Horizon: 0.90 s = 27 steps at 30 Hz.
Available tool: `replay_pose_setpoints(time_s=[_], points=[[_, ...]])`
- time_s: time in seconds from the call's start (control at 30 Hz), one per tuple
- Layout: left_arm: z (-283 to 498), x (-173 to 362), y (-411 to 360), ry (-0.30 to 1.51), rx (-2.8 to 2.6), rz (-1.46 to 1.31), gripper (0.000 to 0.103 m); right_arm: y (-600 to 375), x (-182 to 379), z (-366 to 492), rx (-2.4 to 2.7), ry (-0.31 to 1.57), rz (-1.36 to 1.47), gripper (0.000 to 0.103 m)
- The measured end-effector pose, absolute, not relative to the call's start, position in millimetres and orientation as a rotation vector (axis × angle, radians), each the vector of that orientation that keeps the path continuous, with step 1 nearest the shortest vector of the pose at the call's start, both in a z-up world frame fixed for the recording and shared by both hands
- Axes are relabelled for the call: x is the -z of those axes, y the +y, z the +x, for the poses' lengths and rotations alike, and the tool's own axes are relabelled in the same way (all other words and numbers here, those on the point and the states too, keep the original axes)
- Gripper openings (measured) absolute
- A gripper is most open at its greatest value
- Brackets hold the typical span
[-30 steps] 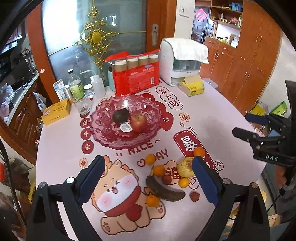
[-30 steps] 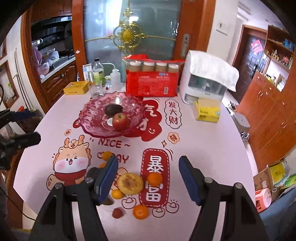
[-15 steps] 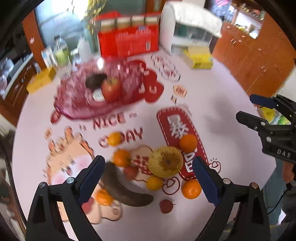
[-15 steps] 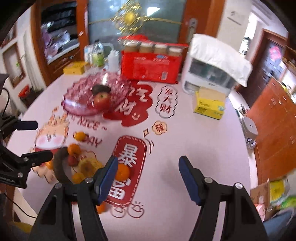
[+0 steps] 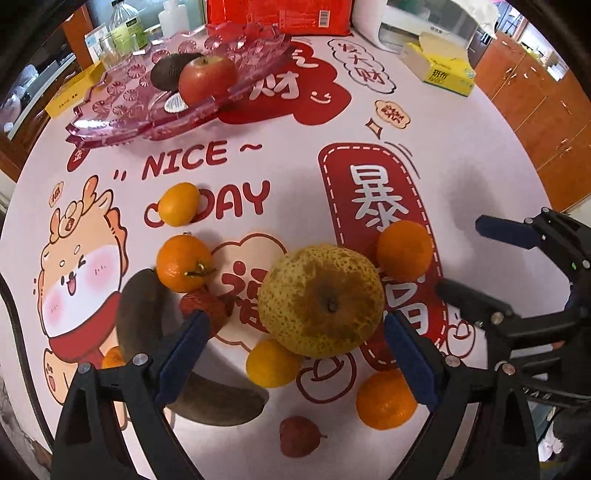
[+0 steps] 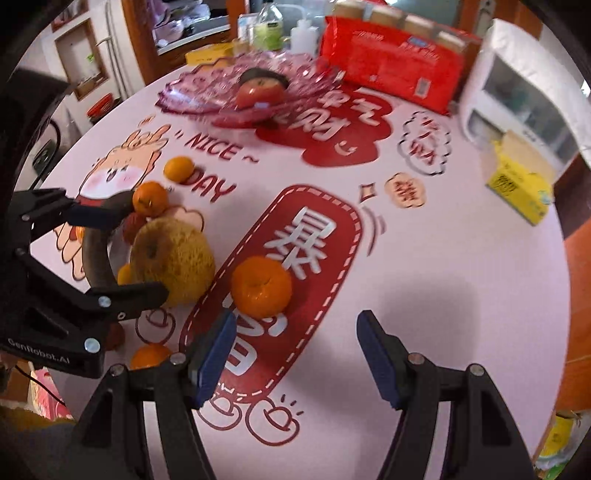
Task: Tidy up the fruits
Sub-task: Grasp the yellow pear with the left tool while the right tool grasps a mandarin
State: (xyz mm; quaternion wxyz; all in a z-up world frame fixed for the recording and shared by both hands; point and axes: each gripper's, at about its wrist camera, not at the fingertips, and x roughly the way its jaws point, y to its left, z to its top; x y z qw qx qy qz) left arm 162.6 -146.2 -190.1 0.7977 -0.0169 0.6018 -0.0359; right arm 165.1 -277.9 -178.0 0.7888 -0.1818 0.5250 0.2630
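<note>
A large speckled yellow pear (image 5: 320, 300) lies on the table among several oranges, a dark banana (image 5: 147, 332) and small red fruits. My left gripper (image 5: 295, 358) is open, low over the table, its fingers on either side of the pear. A pink glass fruit dish (image 5: 122, 110) at the back holds a red apple (image 5: 207, 79) and an avocado (image 5: 168, 72). My right gripper (image 6: 295, 350) is open and empty, just right of an orange (image 6: 261, 287). The pear also shows in the right wrist view (image 6: 173, 258).
A red package (image 6: 391, 66), a white appliance (image 6: 517, 92), a yellow box (image 6: 521, 188) and bottles (image 5: 125, 27) stand along the table's back. The right gripper shows at the right in the left wrist view (image 5: 524, 266). The table edge runs close on the right.
Both grippers have dropped and moved forward toward the fruit pile. The left one now straddles the pear. The right one has come close to the orange.
</note>
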Motion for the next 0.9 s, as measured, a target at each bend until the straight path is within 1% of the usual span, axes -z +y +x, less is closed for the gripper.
replay_pose_setpoints(time_s=[0.2,0.53,0.6,0.67,0.7,0.9], points=[[165,199,-146,1.293,0.081,-0.079,0.094,-274,197,174,-0.577,1.144,-0.387,0.068],[170,202,-135,1.28,0.145,-0.145,0.093,-261,205,180,-0.665,1.113,-0.377,0.068],[169,202,-134,1.279,0.157,-0.141,0.093,-256,208,179,-0.685,1.115,-0.388,0.062],[169,202,-136,1.28,0.159,-0.13,0.093,-250,213,178,-0.711,1.137,-0.398,0.045],[169,202,-136,1.279,0.16,-0.128,0.093,-248,214,177,-0.719,1.14,-0.403,0.041],[169,203,-137,1.277,0.152,-0.122,0.093,-255,212,174,-0.685,1.111,-0.394,0.04]])
